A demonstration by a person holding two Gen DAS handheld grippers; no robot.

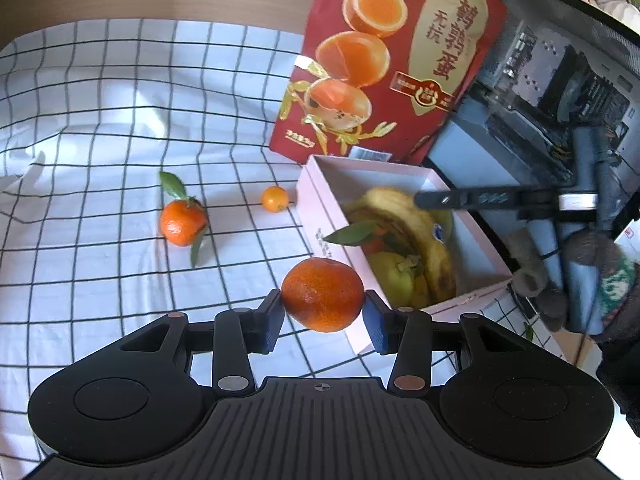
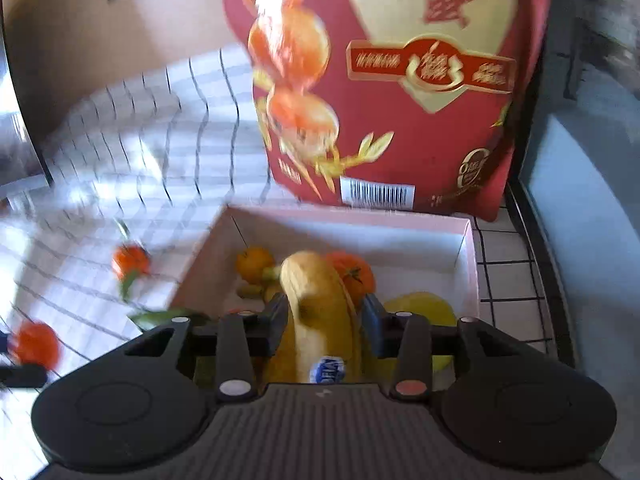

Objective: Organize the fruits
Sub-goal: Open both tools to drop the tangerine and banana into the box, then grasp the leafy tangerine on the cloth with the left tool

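Left gripper (image 1: 323, 312) sits closest in its own view, fingers clamped on a leafless mandarin (image 1: 322, 294), one pad on each side. That fruit hangs above the checked cloth (image 1: 100, 120) on the tabletop, right at the near corner of the pink box (image 1: 316, 216).

Right gripper (image 2: 325, 320) is over the box interior, pointing down into it. Banana (image 2: 316, 312) lies between its fingers; left pad looks to be against the peel, a sliver of gap shows at the right pad, so the fingers are apart rather than squeezing. Right view is motion-blurred, so contact is hard to call.

Box contents seen from the right wrist: the banana with a blue sticker, a small orange fruit (image 2: 254, 265) at the back left, a mandarin with a green stem (image 2: 354, 274) behind the banana, a yellow-green fruit (image 2: 424, 308) to the right.

On the cloth outside the box: a leafy mandarin (image 1: 182, 222) and a small kumquat-sized fruit (image 1: 274, 199) nearer the box wall, apart from each other.

Red printed bag (image 1: 384, 60) stands upright just behind the box.
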